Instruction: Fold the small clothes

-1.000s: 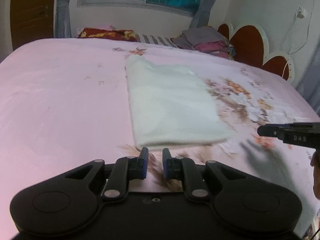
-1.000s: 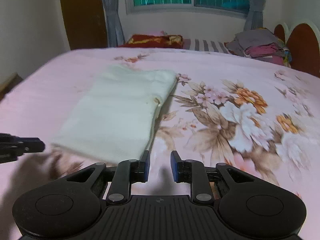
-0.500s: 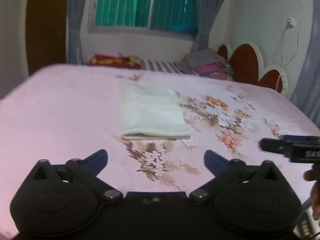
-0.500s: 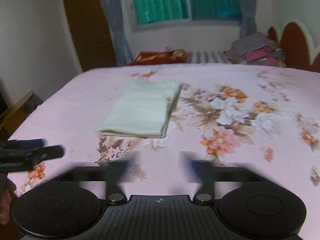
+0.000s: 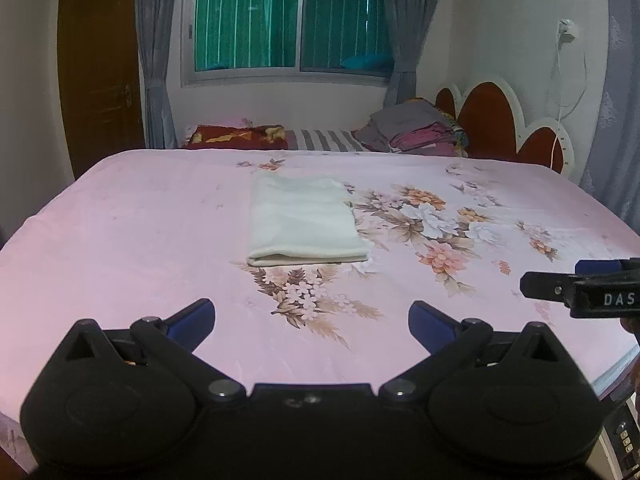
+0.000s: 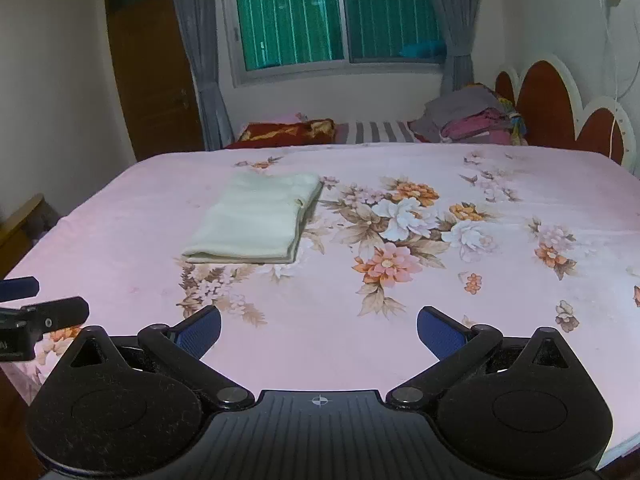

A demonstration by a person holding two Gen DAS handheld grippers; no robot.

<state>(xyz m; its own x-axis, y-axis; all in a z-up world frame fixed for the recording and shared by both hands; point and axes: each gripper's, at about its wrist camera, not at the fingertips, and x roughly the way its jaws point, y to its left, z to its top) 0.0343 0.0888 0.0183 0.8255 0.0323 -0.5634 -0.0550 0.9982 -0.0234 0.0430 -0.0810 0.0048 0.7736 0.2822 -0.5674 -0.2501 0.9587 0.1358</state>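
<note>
A pale cream garment (image 5: 302, 220) lies folded into a flat rectangle on the pink floral bedspread (image 5: 120, 240); it also shows in the right wrist view (image 6: 256, 220). My left gripper (image 5: 312, 322) is wide open and empty, held above the bed's near edge, well short of the garment. My right gripper (image 6: 319, 326) is also wide open and empty, at about the same distance. The right gripper's finger (image 5: 580, 288) shows at the right edge of the left wrist view; the left gripper's finger (image 6: 44, 316) shows at the left edge of the right wrist view.
A pile of folded clothes (image 5: 416, 132) sits at the far side near the red headboard (image 5: 492, 128). A dark red pillow (image 5: 240, 136) and striped cloth (image 5: 324, 140) lie beyond the bed. A wooden door (image 5: 100, 80) and window (image 5: 288, 24) are behind.
Both grippers opened from nearly shut and pulled back from the garment's near edge towards the bed's front. The folded garment stays flat on the bed.
</note>
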